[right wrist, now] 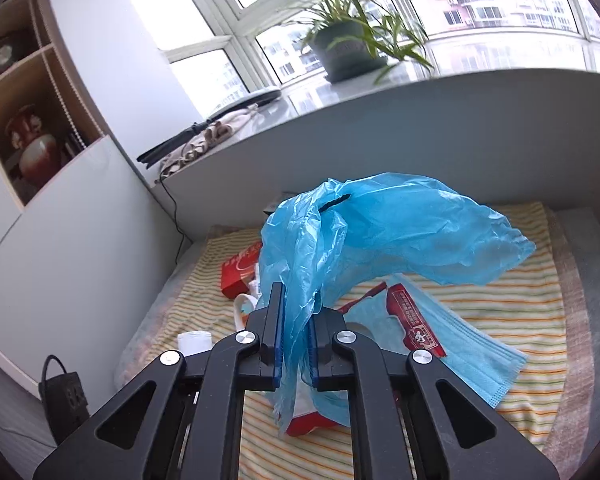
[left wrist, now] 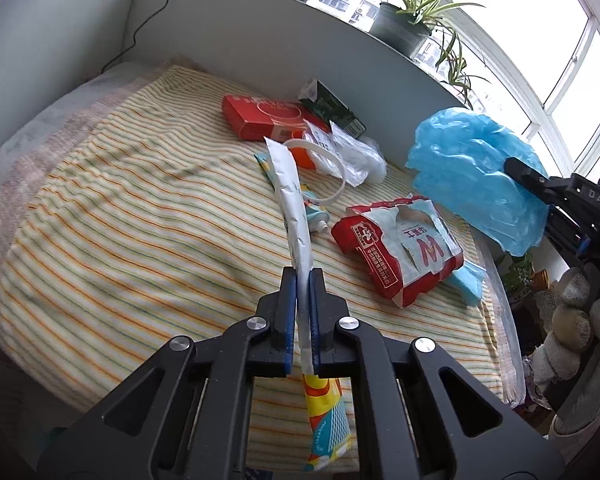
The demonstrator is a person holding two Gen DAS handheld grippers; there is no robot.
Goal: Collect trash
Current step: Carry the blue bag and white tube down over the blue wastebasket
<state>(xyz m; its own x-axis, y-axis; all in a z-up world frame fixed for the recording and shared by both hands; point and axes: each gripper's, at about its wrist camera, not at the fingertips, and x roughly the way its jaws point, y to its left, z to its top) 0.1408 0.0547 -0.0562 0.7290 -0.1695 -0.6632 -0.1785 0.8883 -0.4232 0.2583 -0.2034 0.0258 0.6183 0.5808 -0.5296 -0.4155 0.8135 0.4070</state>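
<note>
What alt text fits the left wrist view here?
The left tongs are shut on a white wrapper, held above a striped blanket strewn with a torn red-and-white bag and a red box. At right, a blue plastic bag hangs in the air.

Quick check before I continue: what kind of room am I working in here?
Most likely a bedroom at home: the trash lies on a striped blanket over what looks like a bed, under a window ledge with a potted plant, beside a shelf holding a vase.
</note>
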